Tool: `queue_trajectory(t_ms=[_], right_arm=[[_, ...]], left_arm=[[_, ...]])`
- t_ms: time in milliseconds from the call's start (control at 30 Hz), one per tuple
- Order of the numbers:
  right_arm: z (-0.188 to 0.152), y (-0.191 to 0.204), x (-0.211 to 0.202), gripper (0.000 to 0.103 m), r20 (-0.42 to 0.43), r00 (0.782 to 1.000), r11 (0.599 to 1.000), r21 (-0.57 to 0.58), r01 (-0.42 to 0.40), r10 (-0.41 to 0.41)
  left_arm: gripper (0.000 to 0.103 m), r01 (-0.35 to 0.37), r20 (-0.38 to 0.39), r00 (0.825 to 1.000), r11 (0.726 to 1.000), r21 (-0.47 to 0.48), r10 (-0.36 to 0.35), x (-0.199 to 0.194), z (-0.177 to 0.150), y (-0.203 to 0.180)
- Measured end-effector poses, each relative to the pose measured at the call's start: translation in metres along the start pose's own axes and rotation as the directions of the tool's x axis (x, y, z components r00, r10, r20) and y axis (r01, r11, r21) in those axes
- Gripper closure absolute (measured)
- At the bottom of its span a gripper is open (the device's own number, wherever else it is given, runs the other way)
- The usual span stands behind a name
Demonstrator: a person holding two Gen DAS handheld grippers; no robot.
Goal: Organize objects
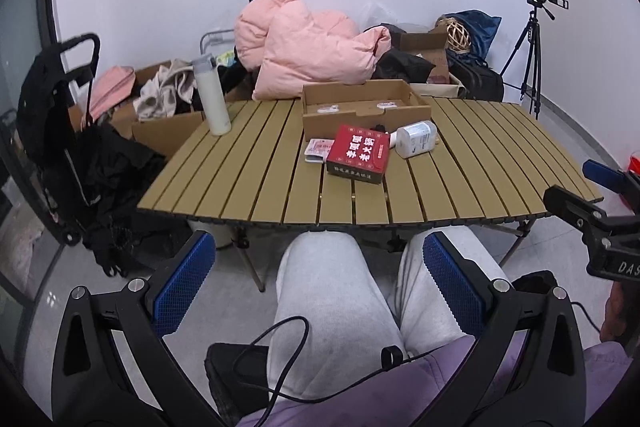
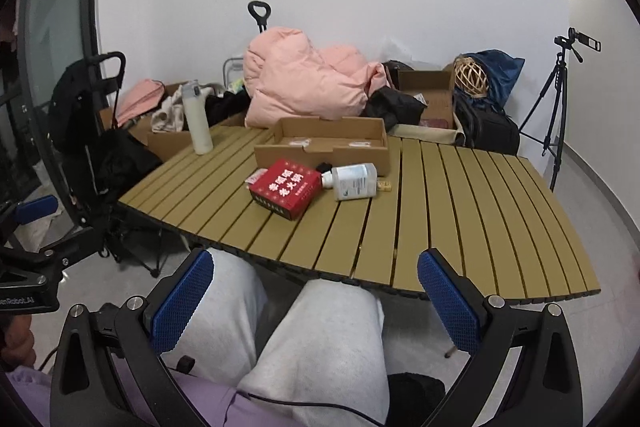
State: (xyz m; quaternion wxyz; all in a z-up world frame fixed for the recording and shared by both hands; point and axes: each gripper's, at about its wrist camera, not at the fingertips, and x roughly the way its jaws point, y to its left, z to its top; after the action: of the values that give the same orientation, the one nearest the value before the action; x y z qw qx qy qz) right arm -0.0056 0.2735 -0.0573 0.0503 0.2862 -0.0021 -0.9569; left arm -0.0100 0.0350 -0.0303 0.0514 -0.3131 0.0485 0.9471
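Observation:
A red box [image 1: 357, 154] [image 2: 287, 187] lies mid-table on the slatted table [image 1: 256, 171] [image 2: 480, 211]. A clear bottle [image 1: 414, 139] [image 2: 354, 181] lies on its side right of it. A small pink packet [image 1: 318, 150] [image 2: 256, 179] lies left of the box. An open cardboard tray [image 1: 364, 109] [image 2: 324, 145] stands behind them. A white flask [image 1: 212, 95] [image 2: 197, 119] stands upright at the far left. My left gripper [image 1: 320, 279] and right gripper [image 2: 316, 299] are open and empty, held above the person's knees, short of the table's near edge.
Pink bedding [image 1: 304, 51] [image 2: 312, 87], cardboard boxes, clothes and bags pile up behind the table. A black cart [image 1: 64, 131] stands at the left. A tripod with camera [image 1: 532, 55] [image 2: 560, 99] stands at the right.

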Motion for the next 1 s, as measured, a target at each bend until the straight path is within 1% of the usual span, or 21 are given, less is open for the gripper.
queue_trajectory(t_ms=[100, 167, 200, 233, 267, 300, 400, 433, 467, 500, 567, 633, 667, 733, 800, 833, 867, 900, 933, 967, 1000], right_arm=[[-0.002, 0.003, 0.001, 0.000, 0.003, 1.000, 0.999, -0.030, 0.024, -0.024], [-0.004, 0.003, 0.005, 0.000, -0.012, 0.999, 0.998, -0.038, 0.049, -0.050], [-0.004, 0.001, 0.007, 0.000, -0.019, 0.999, 0.998, -0.036, 0.044, -0.045], [-0.005, -0.002, 0.009, 0.000, -0.031, 0.999, 0.999, -0.026, 0.026, -0.027], [-0.005, -0.004, 0.011, 0.000, -0.033, 0.999, 1.000, -0.017, 0.009, -0.009], [-0.006, -0.006, 0.012, 0.000, -0.031, 0.999, 1.000, -0.006, -0.015, 0.015], [-0.006, -0.010, 0.014, 0.000, -0.035, 0.997, 0.997, 0.019, -0.071, 0.071], [-0.007, -0.011, 0.016, 0.000, -0.043, 0.993, 0.994, 0.031, -0.106, 0.107], [-0.008, -0.011, 0.017, 0.000, -0.046, 0.992, 0.992, 0.040, -0.119, 0.121], [-0.009, -0.011, 0.019, 0.000, -0.050, 0.992, 0.992, 0.042, -0.115, 0.117], [-0.012, -0.010, 0.026, 0.000, -0.061, 0.994, 0.996, 0.019, -0.092, 0.093], [-0.014, -0.009, 0.038, 0.000, -0.073, 0.996, 0.999, -0.011, -0.043, 0.042], [-0.014, -0.010, 0.045, 0.000, -0.076, 0.997, 0.999, -0.020, -0.034, 0.032], [-0.010, -0.016, 0.068, 0.000, -0.079, 0.996, 0.998, -0.019, -0.052, 0.051], [-0.002, -0.022, 0.098, 0.000, -0.102, 0.993, 0.998, -0.005, -0.061, 0.060], [0.003, -0.026, 0.118, 0.000, -0.116, 0.992, 0.999, 0.001, -0.053, 0.053], [0.008, -0.028, 0.141, 0.000, -0.128, 0.990, 0.999, 0.007, -0.050, 0.050], [0.011, -0.028, 0.153, 0.000, -0.130, 0.990, 0.999, 0.011, -0.053, 0.054], [0.017, -0.028, 0.178, 0.000, -0.137, 0.988, 0.997, 0.020, -0.069, 0.071], [0.019, -0.028, 0.192, 0.000, -0.145, 0.986, 0.996, 0.032, -0.083, 0.086], [0.025, -0.027, 0.215, 0.001, -0.158, 0.980, 0.991, 0.062, -0.115, 0.123]], left_arm=[[0.000, -0.028, 0.006, 1.000, 0.998, -0.048, 0.028, 0.002, 0.000, 0.009], [0.000, -0.011, 0.029, 0.999, 0.996, -0.089, 0.014, 0.003, -0.001, 0.016], [0.000, -0.007, 0.046, 0.999, 0.994, -0.106, 0.012, 0.002, -0.002, 0.018], [0.000, -0.011, 0.066, 0.998, 0.992, -0.126, 0.019, 0.000, -0.003, 0.021], [0.000, -0.018, 0.067, 0.997, 0.991, -0.129, 0.027, 0.000, -0.003, 0.023], [0.000, -0.024, 0.057, 0.998, 0.992, -0.123, 0.031, 0.002, -0.003, 0.023], [0.000, -0.026, -0.006, 1.000, 0.996, -0.086, 0.026, 0.014, -0.003, 0.021], [0.000, -0.038, -0.021, 0.999, 0.996, -0.075, 0.036, 0.018, -0.004, 0.019], [0.000, -0.047, -0.025, 0.999, 0.996, -0.070, 0.045, 0.021, -0.005, 0.018], [0.000, -0.050, -0.026, 0.999, 0.997, -0.066, 0.048, 0.023, -0.006, 0.017], [0.000, -0.009, -0.046, 0.999, 0.998, -0.063, 0.006, 0.032, -0.007, 0.016], [0.000, 0.063, -0.068, 0.995, 0.997, -0.047, -0.066, 0.047, -0.005, 0.015], [0.000, 0.091, -0.078, 0.993, 0.995, -0.042, -0.094, 0.057, -0.001, 0.016], [0.000, 0.143, -0.080, 0.986, 0.989, -0.041, -0.146, 0.086, 0.012, 0.020], [0.000, 0.152, -0.070, 0.985, 0.988, -0.038, -0.155, 0.117, 0.028, 0.023], [0.000, 0.167, -0.069, 0.983, 0.986, -0.031, -0.168, 0.139, 0.039, 0.023], [0.000, 0.189, -0.071, 0.979, 0.982, -0.024, -0.190, 0.157, 0.046, 0.023], [0.000, 0.215, -0.076, 0.974, 0.976, -0.017, -0.216, 0.176, 0.054, 0.023], [0.000, 0.232, -0.085, 0.969, 0.973, -0.012, -0.232, 0.201, 0.063, 0.022], [0.000, 0.239, -0.091, 0.967, 0.971, -0.006, -0.239, 0.219, 0.068, 0.020], [0.000, 0.242, -0.099, 0.965, 0.970, -0.002, -0.241, 0.240, 0.073, 0.018]])
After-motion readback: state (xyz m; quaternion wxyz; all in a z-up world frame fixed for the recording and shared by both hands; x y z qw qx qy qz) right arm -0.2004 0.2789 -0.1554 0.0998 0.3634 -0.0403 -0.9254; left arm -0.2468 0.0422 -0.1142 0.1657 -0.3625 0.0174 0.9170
